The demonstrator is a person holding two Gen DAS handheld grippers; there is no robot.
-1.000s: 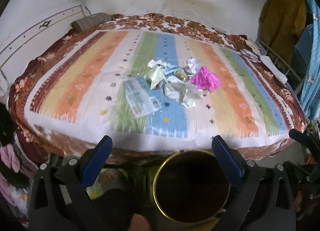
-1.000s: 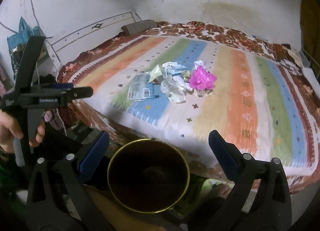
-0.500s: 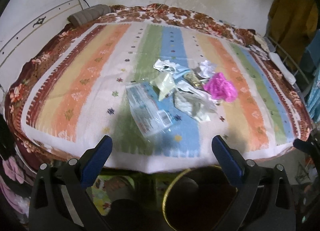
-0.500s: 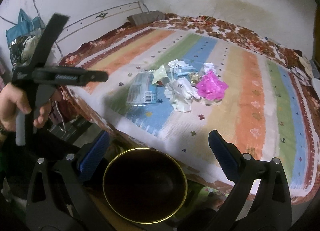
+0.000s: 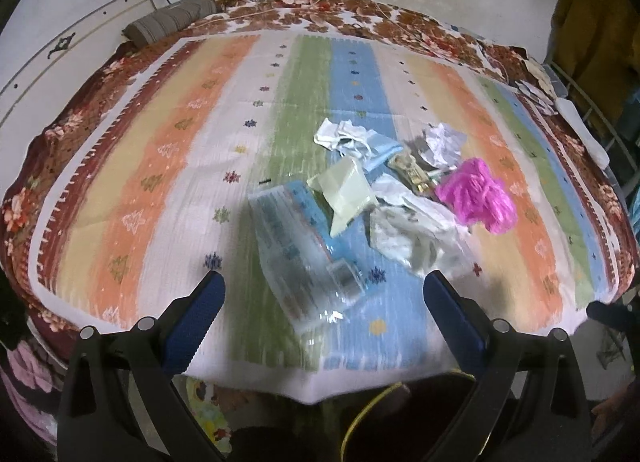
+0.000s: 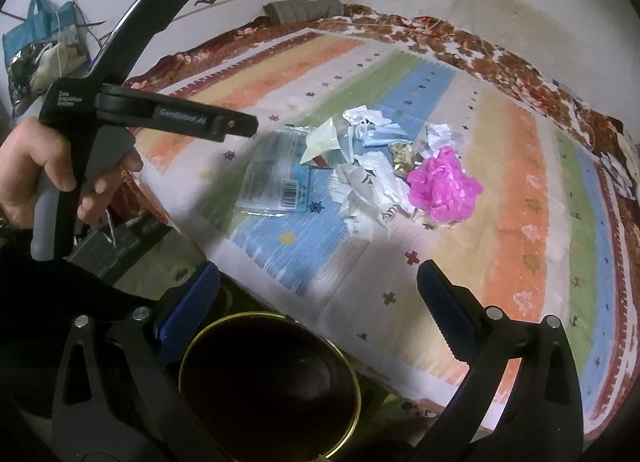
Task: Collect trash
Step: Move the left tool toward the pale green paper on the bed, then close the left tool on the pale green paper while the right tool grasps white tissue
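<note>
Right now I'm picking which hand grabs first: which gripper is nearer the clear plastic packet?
Left. The left gripper hangs open right at the clear plastic packet; the right gripper sits back at the bed's edge, above the bin.

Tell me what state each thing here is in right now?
Left gripper: open, empty, above the clear packet.
Right gripper: open, empty, near the bed edge.
Clear packet: flat on the bedspread.
Pink bag: crumpled, at the pile's right side.
White papers: crumpled, in the pile.
Bin: upright, below the bed edge, inside too dark to see.
</note>
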